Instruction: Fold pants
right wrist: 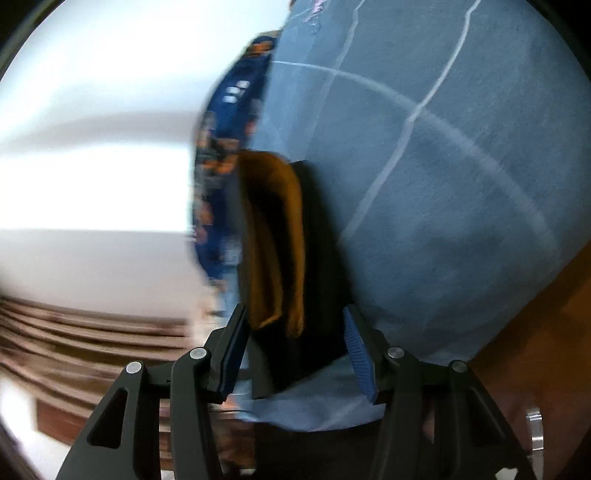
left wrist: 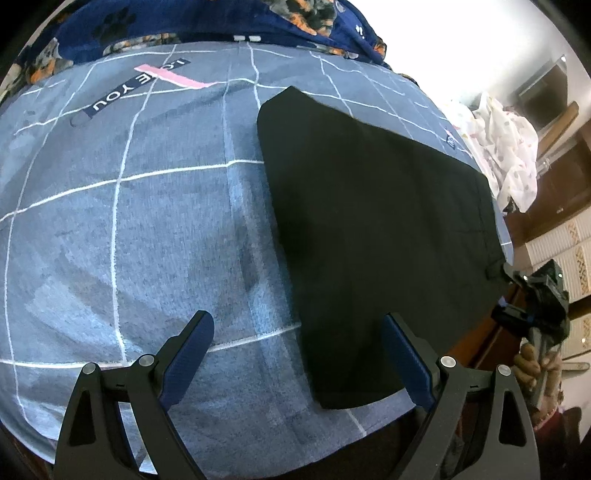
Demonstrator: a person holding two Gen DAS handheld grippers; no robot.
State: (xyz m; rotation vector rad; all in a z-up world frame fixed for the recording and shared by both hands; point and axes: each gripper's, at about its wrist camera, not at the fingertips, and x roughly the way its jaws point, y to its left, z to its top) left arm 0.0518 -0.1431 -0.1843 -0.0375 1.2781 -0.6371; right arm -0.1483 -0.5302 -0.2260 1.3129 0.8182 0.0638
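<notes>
Black pants lie folded into a long flat strip on the blue-grey checked bedsheet. My left gripper hovers open above the strip's near end; nothing lies between its blue pads. At the strip's right edge a hand holds my right gripper near a belt loop. In the blurred right wrist view the waist end of the pants, with brown lining showing, stands between the pads of the right gripper. The jaws stand partly apart, and I see no press on the cloth.
A dark blue paw-print blanket is bunched along the bed's far side. A white patterned cloth lies heaped past the right edge. Brown wooden furniture and a tiled floor lie beyond the bed's right side.
</notes>
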